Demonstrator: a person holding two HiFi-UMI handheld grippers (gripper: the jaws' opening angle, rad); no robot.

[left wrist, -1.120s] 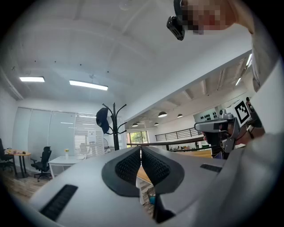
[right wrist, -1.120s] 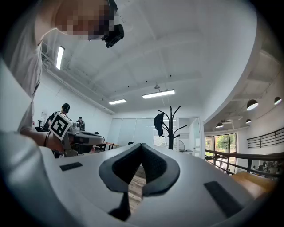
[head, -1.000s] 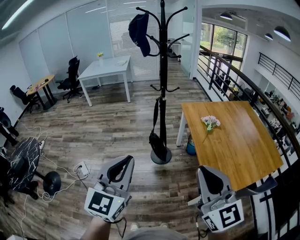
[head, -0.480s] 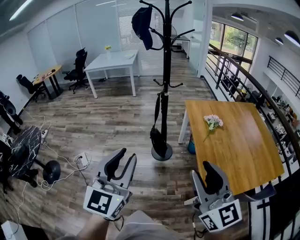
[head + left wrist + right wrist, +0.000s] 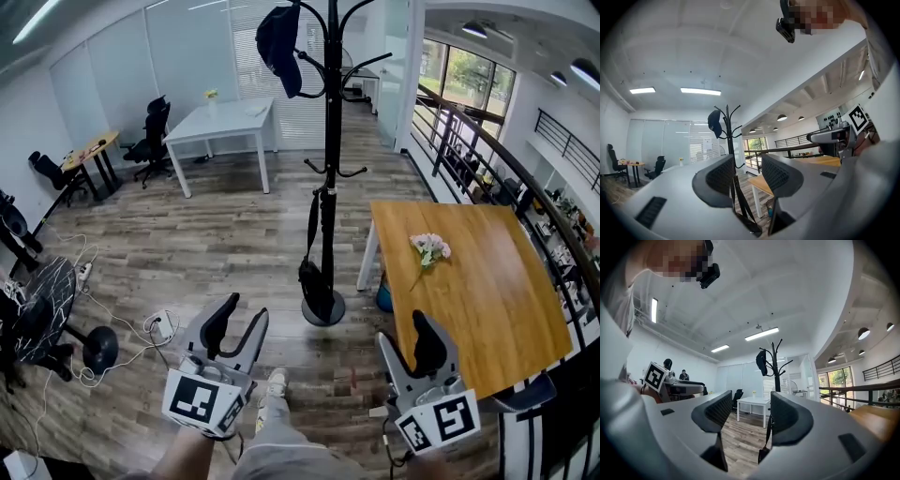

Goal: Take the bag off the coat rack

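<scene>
A tall black coat rack [image 5: 330, 141] stands on the wood floor ahead of me. A small black bag [image 5: 315, 281] hangs by its long strap from a low hook, down near the round base. A dark cap [image 5: 278, 47] hangs from a top hook. My left gripper [image 5: 239, 314] and right gripper [image 5: 405, 336] are held low in front of me, well short of the rack. Both sets of jaws are opening, with nothing between them. The left gripper view frames the bag [image 5: 750, 225] far beyond its jaws [image 5: 747, 176]. The right gripper view shows the bag [image 5: 764, 453] past its own jaws [image 5: 747, 413].
A wooden table [image 5: 469, 300] with a flower sprig [image 5: 427, 248] stands right of the rack, with a blue object [image 5: 382, 298] by its leg. Behind it runs a black railing [image 5: 487, 159]. A white table [image 5: 220, 127] and office chairs stand at the back left. Cables and a power strip [image 5: 159, 328] lie on the floor at the left.
Both grippers' jaws have gone from shut to spread apart. The view has shifted a little toward the coat rack, and a foot now shows below.
</scene>
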